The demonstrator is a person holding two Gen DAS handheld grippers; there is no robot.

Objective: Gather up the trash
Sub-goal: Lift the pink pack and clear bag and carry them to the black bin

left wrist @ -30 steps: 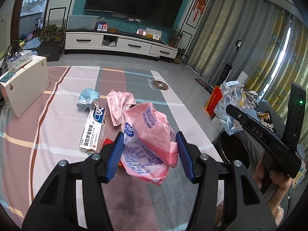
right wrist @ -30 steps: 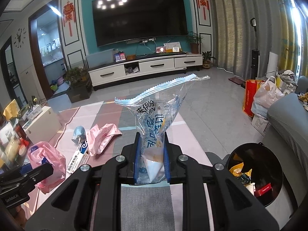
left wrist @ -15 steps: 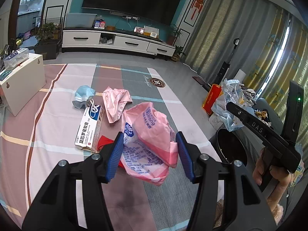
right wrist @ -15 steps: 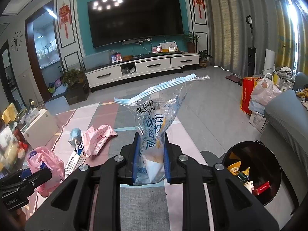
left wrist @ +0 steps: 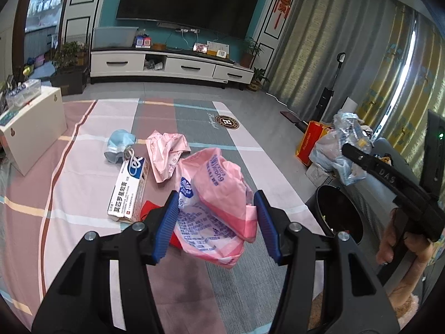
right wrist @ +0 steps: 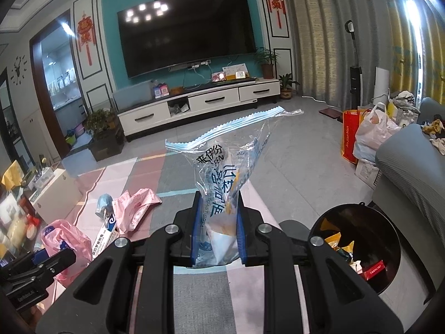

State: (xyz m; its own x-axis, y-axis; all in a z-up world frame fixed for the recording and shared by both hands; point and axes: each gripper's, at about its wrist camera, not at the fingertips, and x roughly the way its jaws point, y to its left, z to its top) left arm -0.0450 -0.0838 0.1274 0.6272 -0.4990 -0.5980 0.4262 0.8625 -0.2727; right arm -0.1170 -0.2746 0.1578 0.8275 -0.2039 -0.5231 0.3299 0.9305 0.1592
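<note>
1. Pink plastic bag (left wrist: 214,208) sits pinched between the half-spread pads of the left hand-held gripper (left wrist: 215,224) — lifted off the rug, ready for binning.
2. Right hand-held gripper (right wrist: 218,229) clamps nearly shut on a clear wrapper (right wrist: 225,167), held beside the black bin (right wrist: 358,247) — probably next in.

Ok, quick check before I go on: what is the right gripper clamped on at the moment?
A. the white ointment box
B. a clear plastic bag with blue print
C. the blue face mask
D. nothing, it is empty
B: in the right wrist view the right gripper has its blue pads pressed on the clear plastic bag, which stands up between them.
</note>
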